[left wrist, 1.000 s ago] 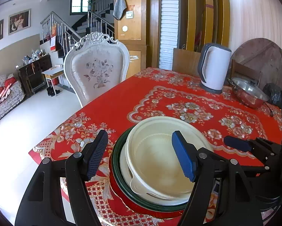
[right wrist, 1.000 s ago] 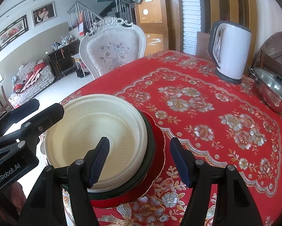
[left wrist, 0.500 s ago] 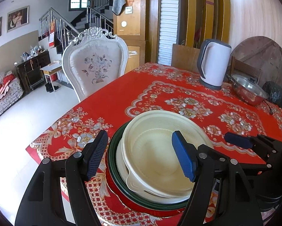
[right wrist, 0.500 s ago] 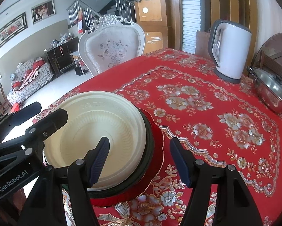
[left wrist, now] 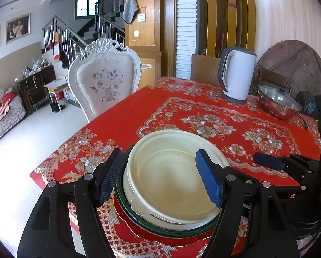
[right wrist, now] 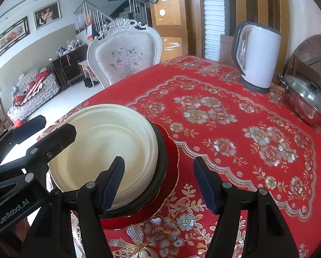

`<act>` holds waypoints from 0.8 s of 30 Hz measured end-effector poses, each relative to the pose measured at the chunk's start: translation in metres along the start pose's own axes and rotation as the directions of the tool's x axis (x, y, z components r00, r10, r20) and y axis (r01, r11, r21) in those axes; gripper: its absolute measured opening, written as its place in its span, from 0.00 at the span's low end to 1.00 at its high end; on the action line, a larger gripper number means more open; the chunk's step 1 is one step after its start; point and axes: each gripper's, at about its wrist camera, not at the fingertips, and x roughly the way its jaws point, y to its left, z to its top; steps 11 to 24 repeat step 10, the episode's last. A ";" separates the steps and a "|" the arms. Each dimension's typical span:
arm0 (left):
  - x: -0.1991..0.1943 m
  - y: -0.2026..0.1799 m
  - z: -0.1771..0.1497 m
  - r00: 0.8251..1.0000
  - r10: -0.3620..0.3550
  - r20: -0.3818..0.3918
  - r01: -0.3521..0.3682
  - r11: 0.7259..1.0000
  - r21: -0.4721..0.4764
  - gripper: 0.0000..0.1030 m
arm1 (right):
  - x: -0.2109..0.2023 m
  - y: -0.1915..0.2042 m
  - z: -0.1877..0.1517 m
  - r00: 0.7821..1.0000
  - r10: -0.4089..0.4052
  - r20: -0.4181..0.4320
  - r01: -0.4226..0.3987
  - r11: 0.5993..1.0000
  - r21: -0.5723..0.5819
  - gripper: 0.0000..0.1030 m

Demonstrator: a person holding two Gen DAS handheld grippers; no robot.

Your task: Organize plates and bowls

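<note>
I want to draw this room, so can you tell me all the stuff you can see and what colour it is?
Bowl: one, cream, top of the stack at the near table edge.
Green plate: one, dark green, under the bowl.
Red plate: one, red, bottom of the stack.
Tablecloth: one, red with flowers, covers the table.
Kettle: one, white and grey, far side of the table.
Pot: one, shiny steel with lid, right of the kettle.
Chair: one, white, flowered back, behind the table.
Sofa: one, flowered, far left.
Left gripper: black, blue pads, jaws open over the bowl.
Right gripper: black, blue pads, jaws open beside the stack.
</note>
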 end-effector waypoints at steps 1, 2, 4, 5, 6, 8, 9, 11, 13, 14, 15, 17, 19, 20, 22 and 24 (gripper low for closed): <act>0.000 -0.001 0.000 1.000 0.004 0.002 -0.004 1.000 0.002 0.69 | 0.000 -0.001 0.000 1.000 0.001 -0.001 -0.001 1.000 0.003 0.65; 0.000 -0.001 0.000 1.000 0.007 0.002 -0.007 1.000 0.002 0.69 | -0.001 -0.002 -0.001 1.000 0.003 -0.001 -0.003 1.000 0.006 0.65; -0.001 -0.001 0.000 1.000 0.009 0.005 -0.009 1.000 -0.001 0.69 | -0.003 -0.002 -0.002 1.000 0.005 0.001 -0.005 1.000 0.009 0.65; -0.001 -0.001 0.000 1.000 0.012 0.004 -0.012 1.000 -0.002 0.69 | -0.004 -0.002 -0.002 1.000 0.005 0.002 -0.005 1.000 0.010 0.65; -0.001 -0.001 0.000 1.000 0.012 0.003 -0.012 1.000 -0.004 0.69 | -0.004 -0.002 -0.002 1.000 0.005 0.003 -0.005 1.000 0.011 0.65; -0.001 -0.002 0.000 1.000 0.006 -0.001 -0.006 1.000 -0.007 0.69 | -0.006 -0.004 -0.002 1.000 0.005 0.004 -0.005 1.000 0.013 0.65; -0.001 -0.002 0.001 1.000 -0.002 -0.006 0.002 1.000 -0.011 0.69 | -0.007 -0.004 -0.003 1.000 0.005 0.004 -0.005 1.000 0.014 0.65; -0.001 -0.003 0.001 1.000 -0.013 -0.011 0.012 1.000 -0.017 0.69 | -0.008 -0.006 -0.003 1.000 0.004 0.003 -0.004 1.000 0.016 0.65; -0.001 -0.003 0.001 1.000 -0.013 -0.011 0.012 1.000 -0.017 0.69 | -0.008 -0.006 -0.003 1.000 0.004 0.003 -0.004 1.000 0.016 0.65; -0.001 -0.003 0.001 1.000 -0.013 -0.011 0.012 1.000 -0.017 0.69 | -0.008 -0.006 -0.003 1.000 0.004 0.003 -0.004 1.000 0.016 0.65; -0.001 -0.003 0.001 1.000 -0.013 -0.011 0.012 1.000 -0.017 0.69 | -0.008 -0.006 -0.003 1.000 0.004 0.003 -0.004 1.000 0.016 0.65; -0.001 -0.003 0.001 1.000 -0.013 -0.011 0.012 1.000 -0.017 0.69 | -0.008 -0.006 -0.003 1.000 0.004 0.003 -0.004 1.000 0.016 0.65; -0.001 -0.003 0.001 1.000 -0.013 -0.011 0.012 1.000 -0.017 0.69 | -0.008 -0.006 -0.003 1.000 0.004 0.003 -0.004 1.000 0.016 0.65; -0.001 -0.003 0.001 1.000 -0.013 -0.011 0.012 1.000 -0.017 0.69 | -0.008 -0.006 -0.003 1.000 0.004 0.003 -0.004 1.000 0.016 0.65; -0.001 -0.003 0.001 1.000 -0.013 -0.011 0.012 1.000 -0.017 0.69 | -0.008 -0.006 -0.003 1.000 0.004 0.003 -0.004 1.000 0.016 0.65; -0.001 -0.003 0.001 1.000 -0.013 -0.011 0.012 1.000 -0.017 0.69 | -0.008 -0.006 -0.003 1.000 0.004 0.003 -0.004 1.000 0.016 0.65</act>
